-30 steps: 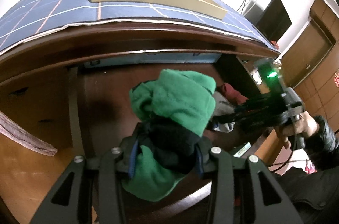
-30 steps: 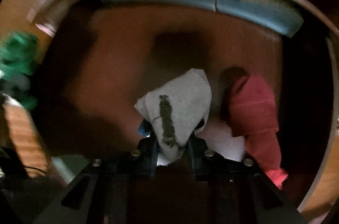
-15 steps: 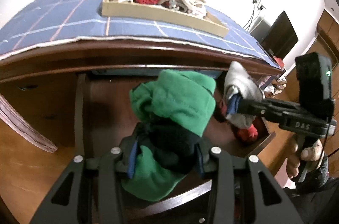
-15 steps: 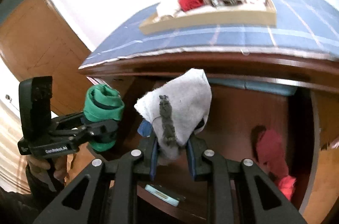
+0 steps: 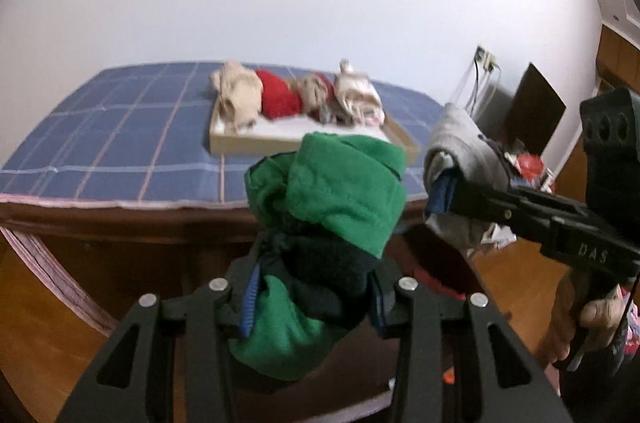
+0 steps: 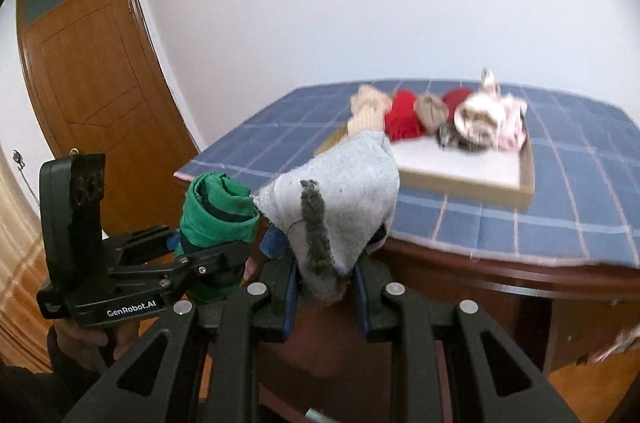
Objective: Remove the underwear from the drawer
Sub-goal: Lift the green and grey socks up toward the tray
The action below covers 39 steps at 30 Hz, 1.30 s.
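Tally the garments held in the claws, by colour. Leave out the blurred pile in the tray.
Green: 1, the green underwear in the left claw
Grey: 1, the grey underwear in the right claw
Total: 2
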Available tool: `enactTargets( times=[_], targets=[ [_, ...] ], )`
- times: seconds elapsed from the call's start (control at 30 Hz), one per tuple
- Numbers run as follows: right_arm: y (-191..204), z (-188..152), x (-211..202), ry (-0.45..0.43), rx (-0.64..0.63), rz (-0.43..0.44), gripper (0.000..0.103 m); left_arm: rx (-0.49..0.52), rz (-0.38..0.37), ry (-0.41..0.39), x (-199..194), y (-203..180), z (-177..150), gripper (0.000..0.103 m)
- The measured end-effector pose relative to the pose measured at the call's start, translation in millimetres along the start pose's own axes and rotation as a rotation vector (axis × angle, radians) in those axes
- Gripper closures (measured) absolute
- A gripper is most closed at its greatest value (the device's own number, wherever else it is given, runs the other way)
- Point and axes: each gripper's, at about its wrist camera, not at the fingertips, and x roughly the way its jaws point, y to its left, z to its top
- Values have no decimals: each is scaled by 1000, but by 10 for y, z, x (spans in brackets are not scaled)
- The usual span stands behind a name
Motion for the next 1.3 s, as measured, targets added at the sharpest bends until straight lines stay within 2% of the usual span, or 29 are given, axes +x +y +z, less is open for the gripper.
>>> enactTargets(
  times=[0.3,0.57,0.73,0.9,1.17,1.3],
  targets=[
    [-94,307,226,-35,1,-31,77,11,57,-60,192,17,332,62],
    [-294,584,538,-40,22,-65,77,-10,85,-31,596,106,564,62],
    [-430,763,706,-35,38,-75,77,-7,135,-46,773,152,746,62],
    [-492,894,880,-24,15,-108,77,-4,152,-50,967,208,927,62],
    [-537,952,1218,1,-32,-182,76,6,221,-21,1336,305,1088,62],
    [-602,946,1413,51,-26,-174,76,-25,211,-5,1470,395,1143,62]
  ],
)
